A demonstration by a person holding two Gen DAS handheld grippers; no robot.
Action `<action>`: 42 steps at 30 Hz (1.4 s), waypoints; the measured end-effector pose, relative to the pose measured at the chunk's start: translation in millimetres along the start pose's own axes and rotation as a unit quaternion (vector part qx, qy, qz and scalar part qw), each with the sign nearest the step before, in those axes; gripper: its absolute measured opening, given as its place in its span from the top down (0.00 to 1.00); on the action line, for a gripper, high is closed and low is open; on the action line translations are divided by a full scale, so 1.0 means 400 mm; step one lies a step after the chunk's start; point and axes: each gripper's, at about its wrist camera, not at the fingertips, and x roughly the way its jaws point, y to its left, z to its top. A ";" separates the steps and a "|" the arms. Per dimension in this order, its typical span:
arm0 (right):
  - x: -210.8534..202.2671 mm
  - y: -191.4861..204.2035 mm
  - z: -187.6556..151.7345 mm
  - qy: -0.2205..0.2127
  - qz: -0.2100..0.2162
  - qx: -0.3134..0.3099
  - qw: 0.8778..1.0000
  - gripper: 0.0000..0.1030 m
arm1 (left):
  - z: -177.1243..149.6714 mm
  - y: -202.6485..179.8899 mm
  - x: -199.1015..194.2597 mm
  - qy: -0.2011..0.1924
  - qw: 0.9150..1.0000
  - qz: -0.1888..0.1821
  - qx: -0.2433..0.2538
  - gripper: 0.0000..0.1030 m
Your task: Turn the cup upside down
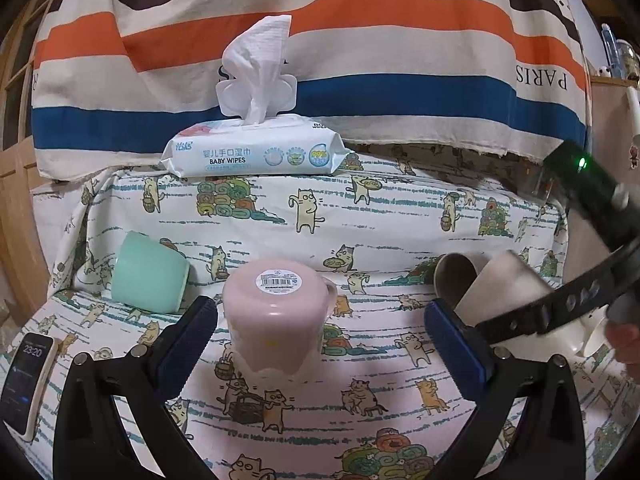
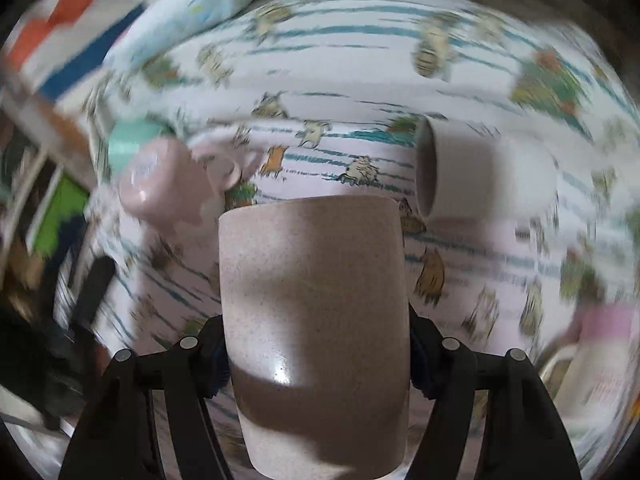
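My right gripper [image 2: 316, 354] is shut on a beige speckled cup [image 2: 312, 300], held above the cat-print cloth; the view is motion-blurred. In the left wrist view this cup [image 1: 504, 288] shows at the right under the right gripper's black body [image 1: 560, 304]. Another beige cup [image 2: 472, 172] lies on its side; its mouth shows in the left wrist view [image 1: 456, 276]. A pink mug [image 1: 276, 312] stands upside down, barcode label up, between the fingers of my open left gripper [image 1: 320, 332], untouched. A mint cup [image 1: 148, 272] lies tilted on its side at the left.
A pack of baby wipes [image 1: 256, 152] with a tissue sticking up sits at the back of the cloth. A striped fabric [image 1: 320, 40] hangs behind. A phone [image 1: 24, 384] lies at the left edge. The table's cloth [image 1: 360, 220] has wrinkles.
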 end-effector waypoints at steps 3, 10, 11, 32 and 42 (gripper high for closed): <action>0.015 0.014 -0.012 0.012 0.008 0.050 0.999 0.32 | -0.003 -0.005 -0.001 -0.005 1.000 0.009 0.009 0.00; 0.071 0.018 -0.035 0.013 -0.018 0.096 0.995 0.31 | -0.002 -0.010 -0.012 -0.018 0.999 0.022 0.019 0.00; 0.086 0.016 -0.036 0.013 -0.022 0.100 0.995 0.31 | -0.001 -0.010 -0.010 -0.016 0.999 0.024 0.019 0.00; -0.029 -0.014 -0.070 -0.114 0.000 0.051 0.992 0.26 | -0.008 0.002 0.009 0.001 0.999 0.038 0.016 0.00; -0.221 -0.129 -0.189 -0.345 -0.092 0.012 0.934 0.12 | -0.013 -0.008 0.007 -0.006 0.999 0.034 0.025 0.00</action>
